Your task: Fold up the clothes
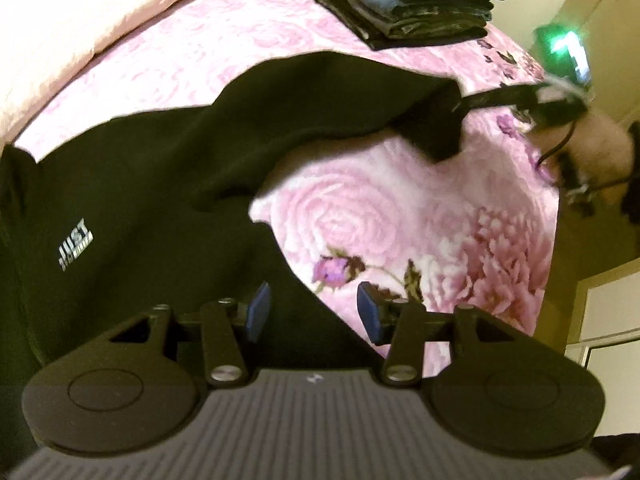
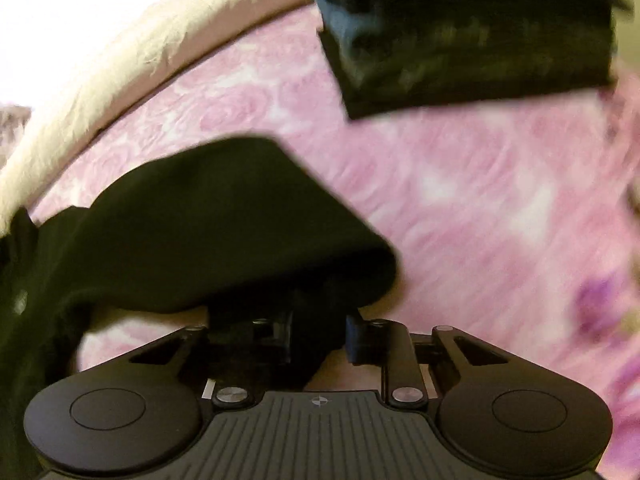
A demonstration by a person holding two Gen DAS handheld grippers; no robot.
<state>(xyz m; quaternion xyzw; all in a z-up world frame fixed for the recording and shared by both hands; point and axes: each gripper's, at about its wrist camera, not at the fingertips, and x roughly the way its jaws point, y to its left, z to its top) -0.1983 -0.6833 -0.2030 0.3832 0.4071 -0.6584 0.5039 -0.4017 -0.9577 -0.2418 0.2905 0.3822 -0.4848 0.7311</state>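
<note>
A black sweatshirt (image 1: 152,184) with a small silver "JUST" logo lies spread on a pink rose-patterned bedspread (image 1: 360,216). My left gripper (image 1: 314,310) is open and empty, low over the garment's right edge. In the left wrist view my right gripper (image 1: 472,102) is shut on the sleeve end (image 1: 432,128) and holds it lifted above the bed at the right. In the right wrist view the right gripper (image 2: 320,340) has the black sleeve (image 2: 224,232) between its fingers; the cloth drapes over and hides the left finger.
A stack of folded dark clothes (image 1: 404,4) sits at the far side of the bed and shows blurred in the right wrist view (image 2: 468,36). A cream pillow or sheet (image 1: 80,12) runs along the far left. A door and wall (image 1: 600,8) stand at the right.
</note>
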